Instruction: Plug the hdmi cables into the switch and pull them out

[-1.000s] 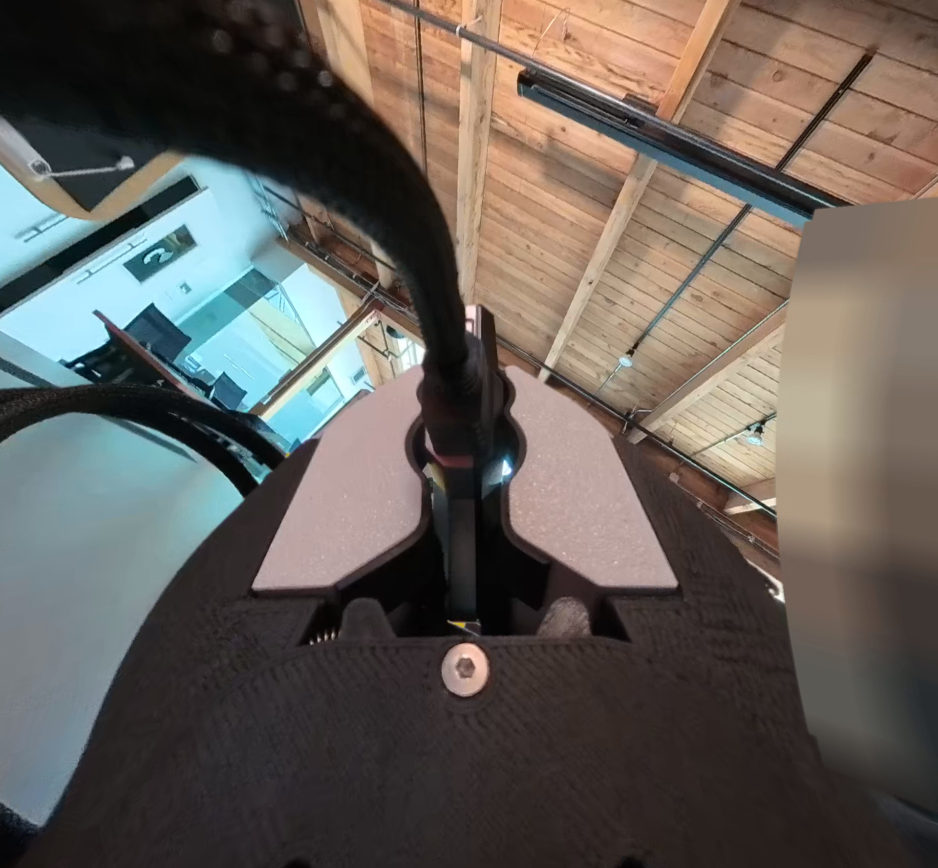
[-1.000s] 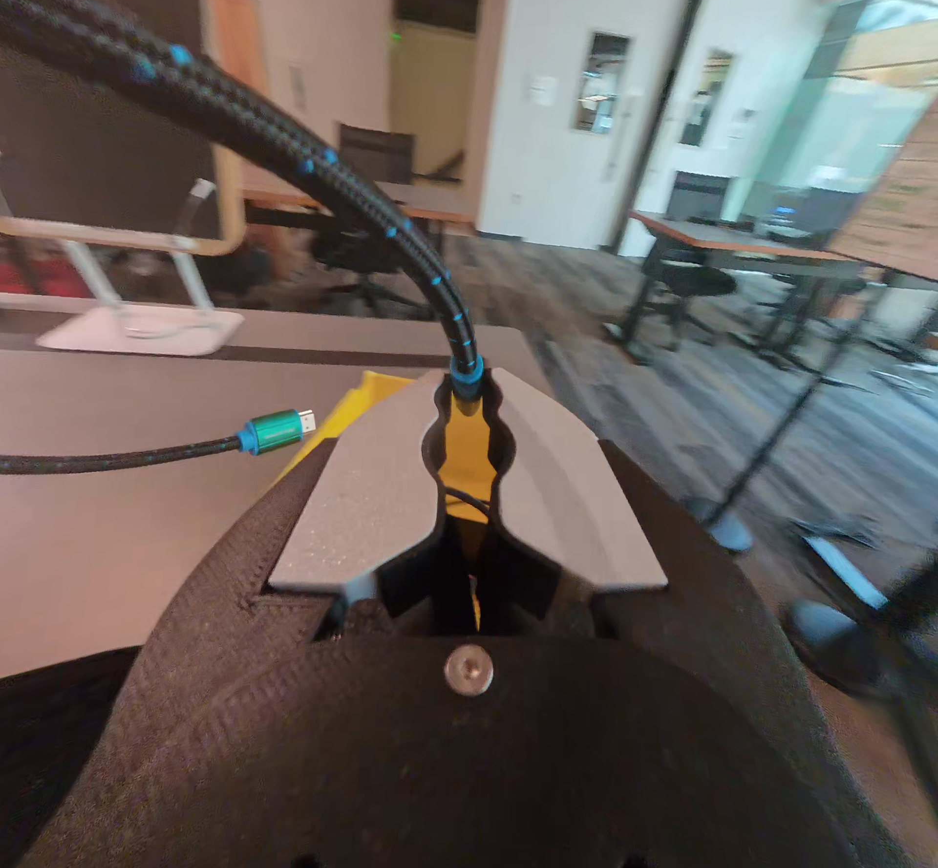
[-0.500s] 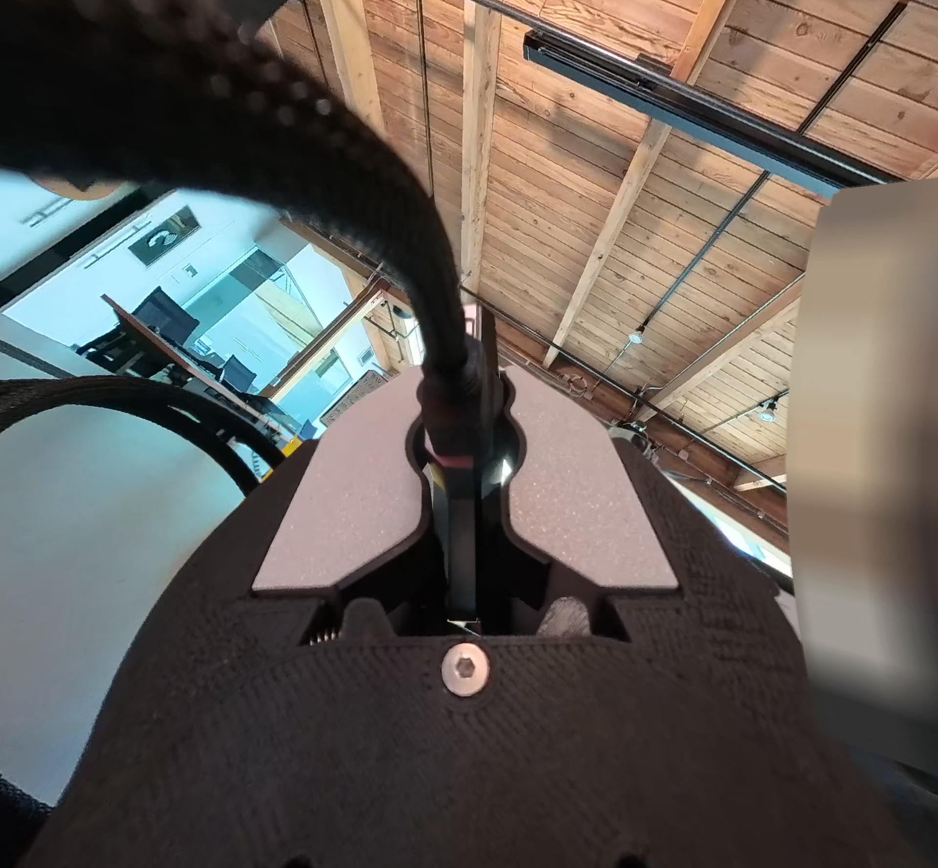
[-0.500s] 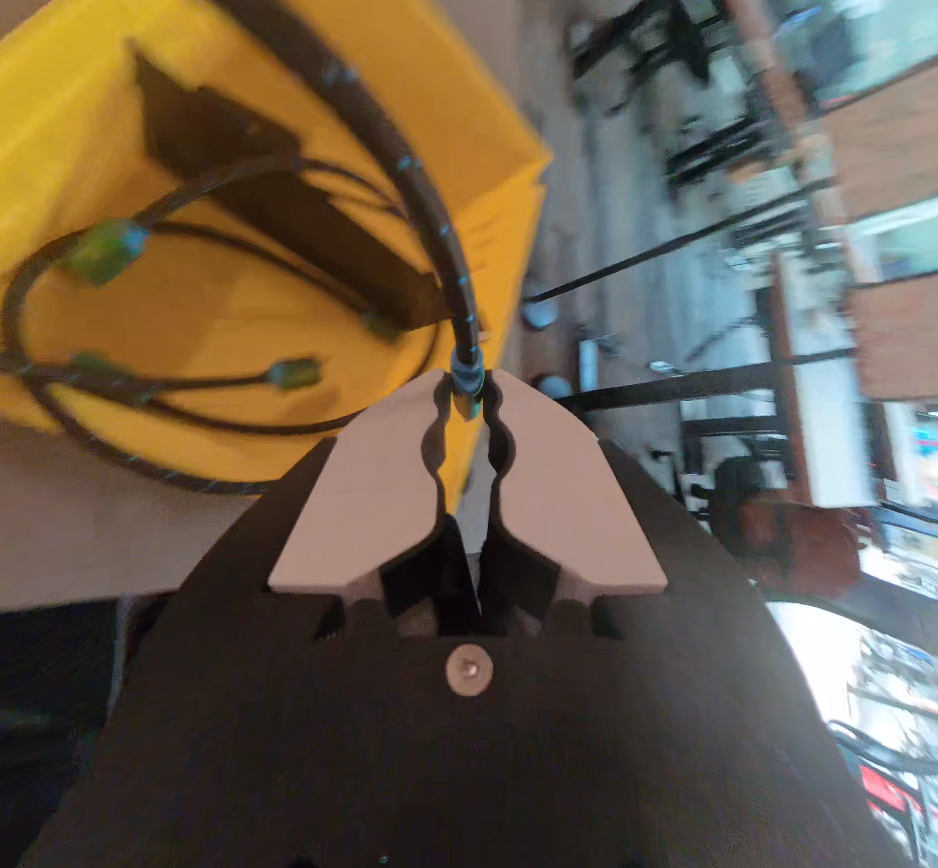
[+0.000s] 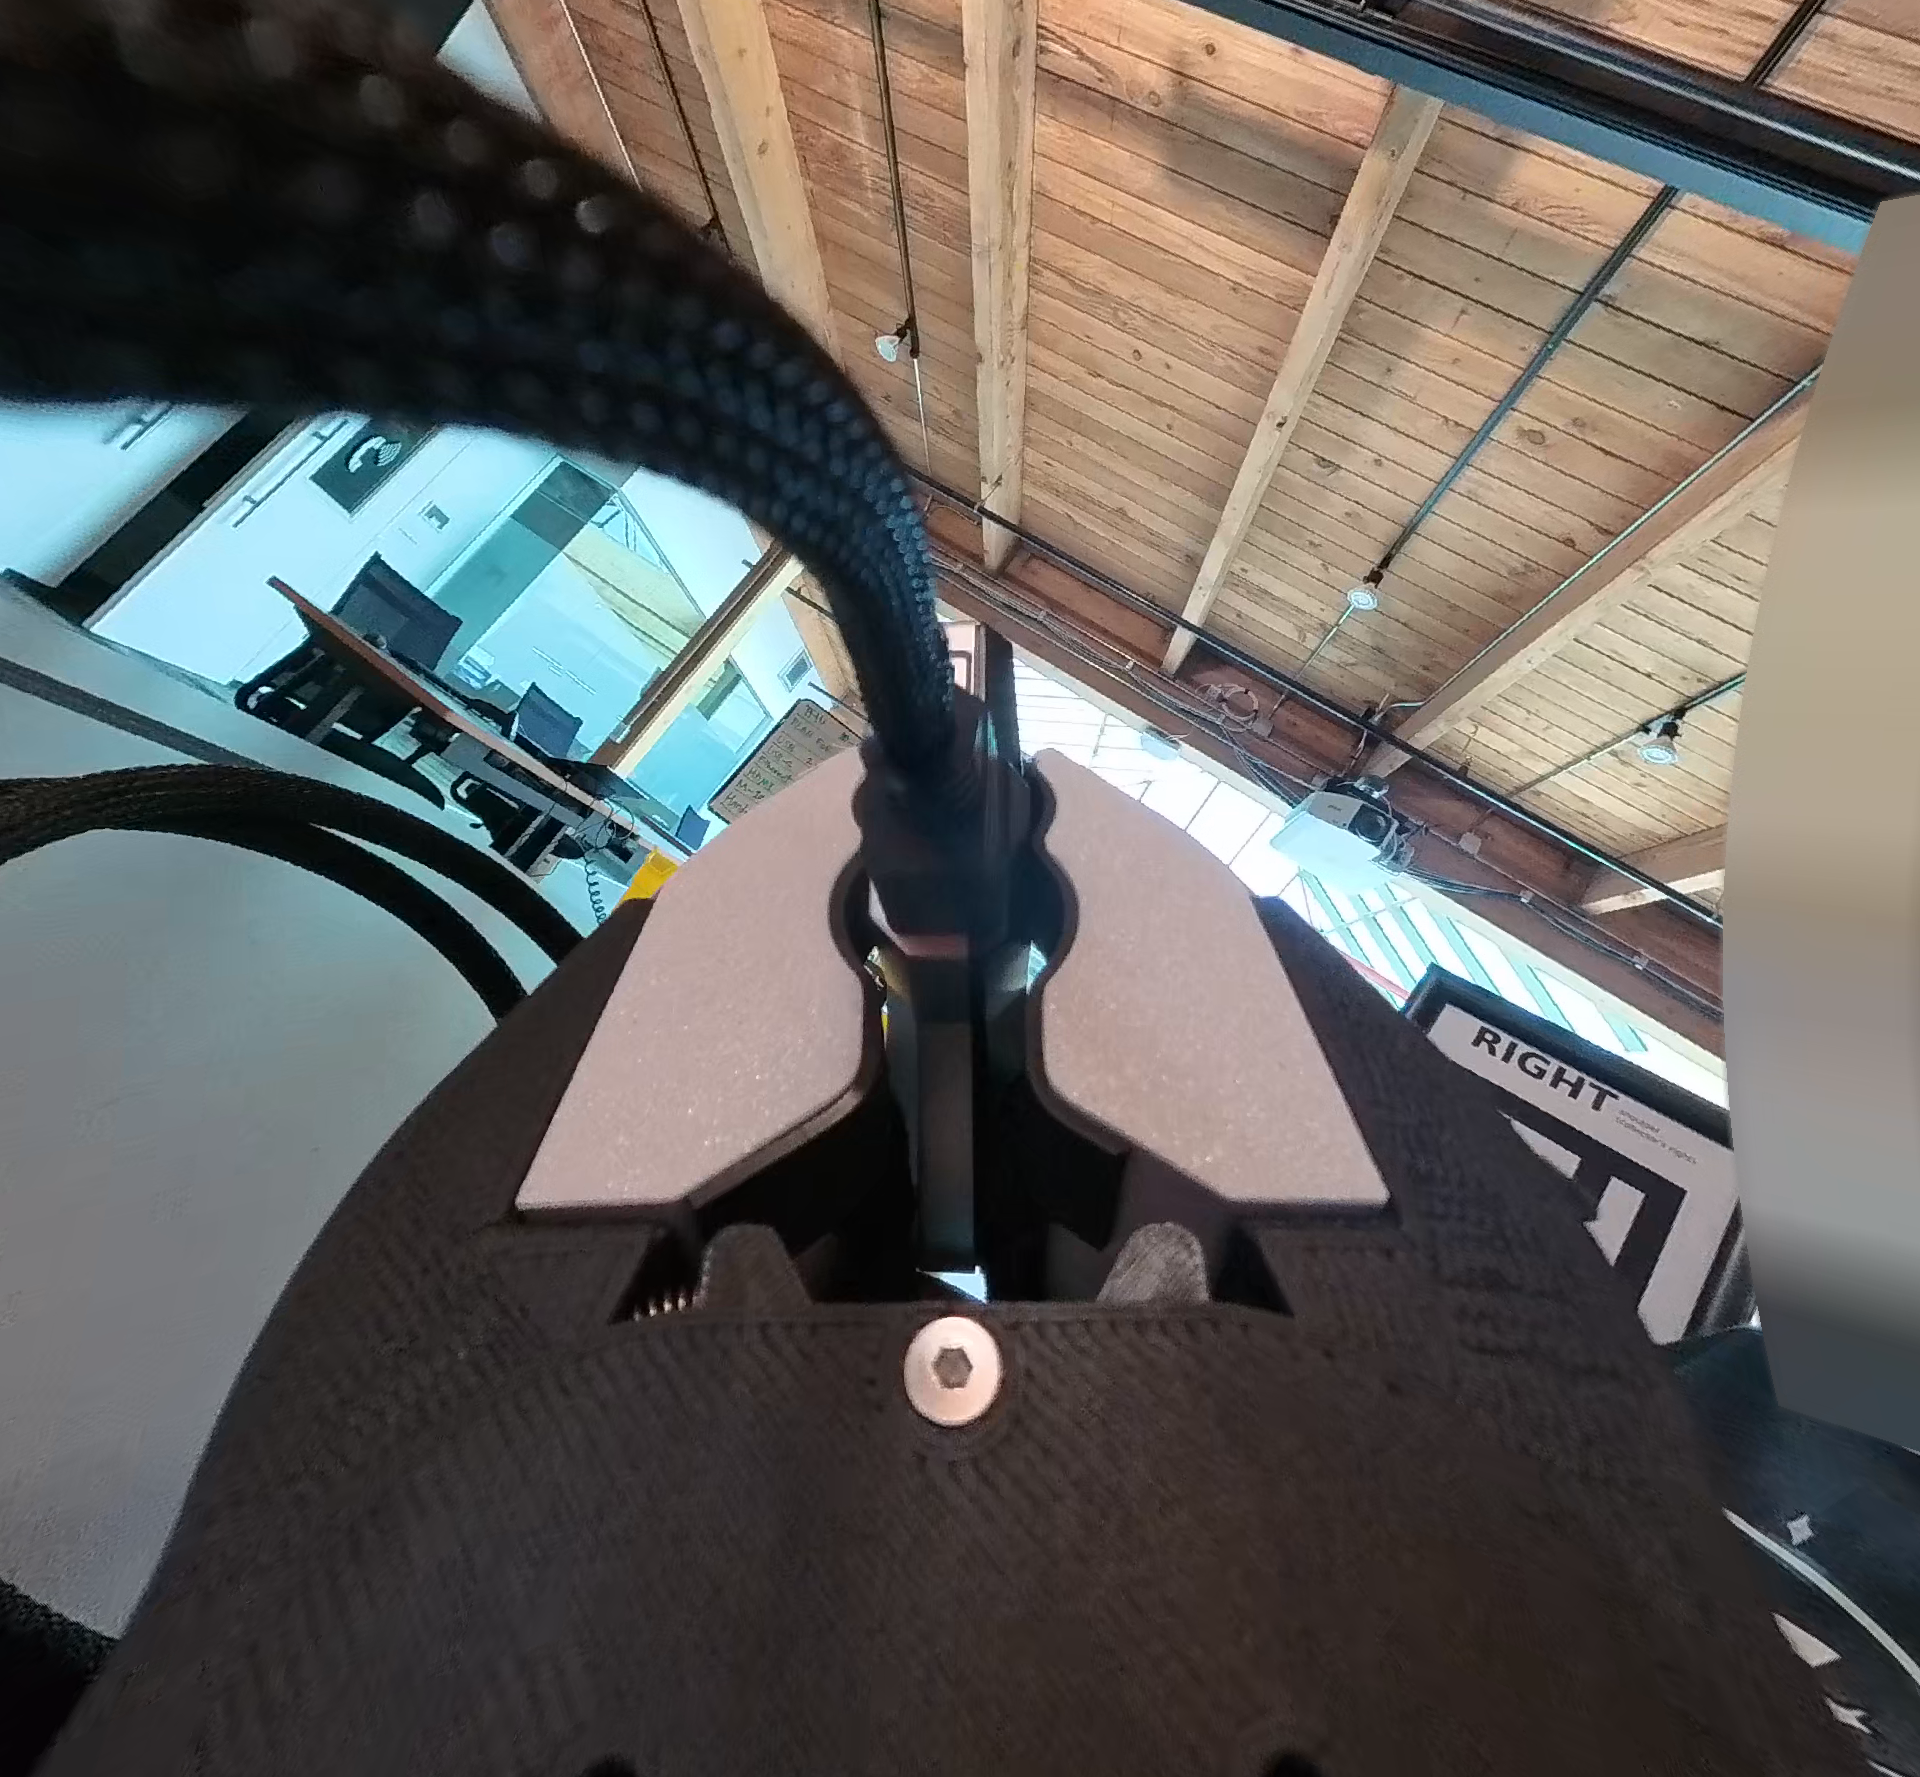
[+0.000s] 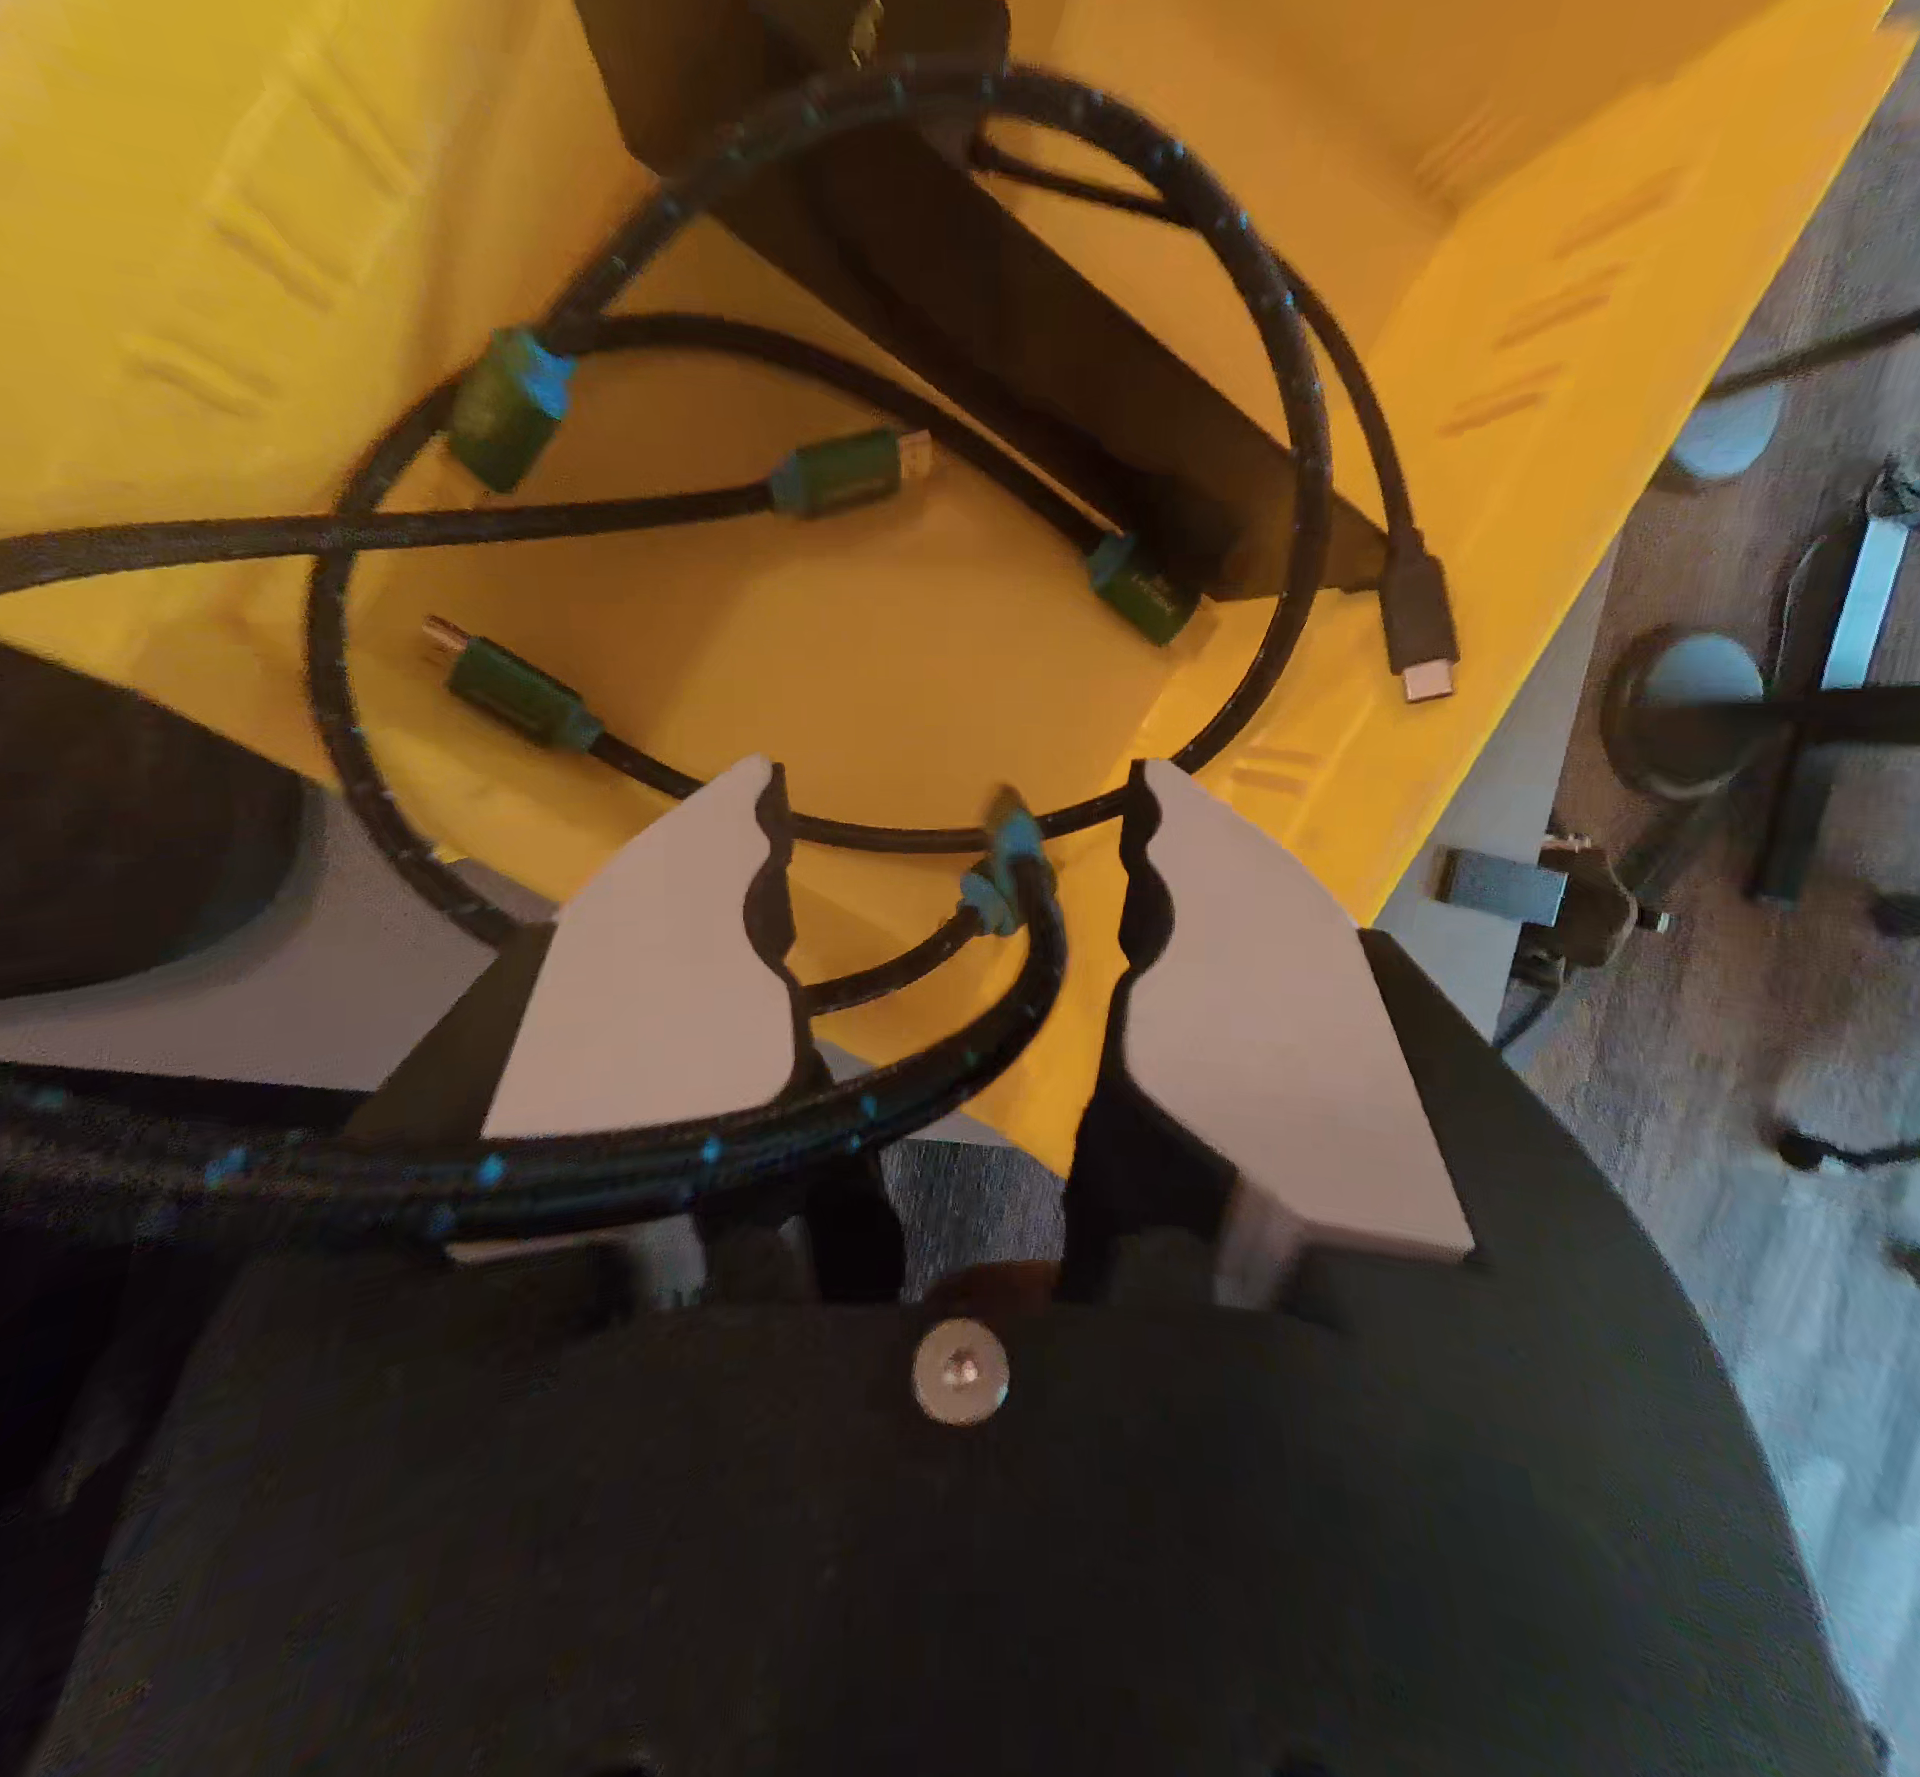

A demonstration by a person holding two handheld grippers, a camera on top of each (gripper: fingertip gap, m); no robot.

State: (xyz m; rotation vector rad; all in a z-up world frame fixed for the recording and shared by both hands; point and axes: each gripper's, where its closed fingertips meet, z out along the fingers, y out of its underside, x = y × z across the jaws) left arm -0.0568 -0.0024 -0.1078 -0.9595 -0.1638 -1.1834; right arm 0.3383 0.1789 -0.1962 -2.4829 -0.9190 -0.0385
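Observation:
My left gripper (image 5: 951,792) points up at the ceiling and is shut on the black plug (image 5: 914,854) of a thick black braided cable (image 5: 665,356), with a thin dark plate edge beside the plug. My right gripper (image 6: 956,782) is open above a yellow bin (image 6: 312,117). A teal plug (image 6: 1003,854) of a blue-flecked braided cable (image 6: 727,1156) hangs loose between its fingers, and that cable drapes over the left finger. In the bin lie several HDMI cables with green plugs (image 6: 836,475) and a long black flat device (image 6: 987,293). I cannot tell whether it is the switch.
A black cable with a small silver-tipped plug (image 6: 1418,626) hangs over the bin's right rim. Chair bases (image 6: 1704,688) and the floor show past the table edge on the right. In the left wrist view, a wooden ceiling (image 5: 1247,273) fills the frame and a white marker card (image 5: 1558,1156) sits at lower right.
My right gripper swung from facing the room to looking down into the yellow bin, then opened and let go of the teal plug. My left gripper tilted slightly, still shut on its plug.

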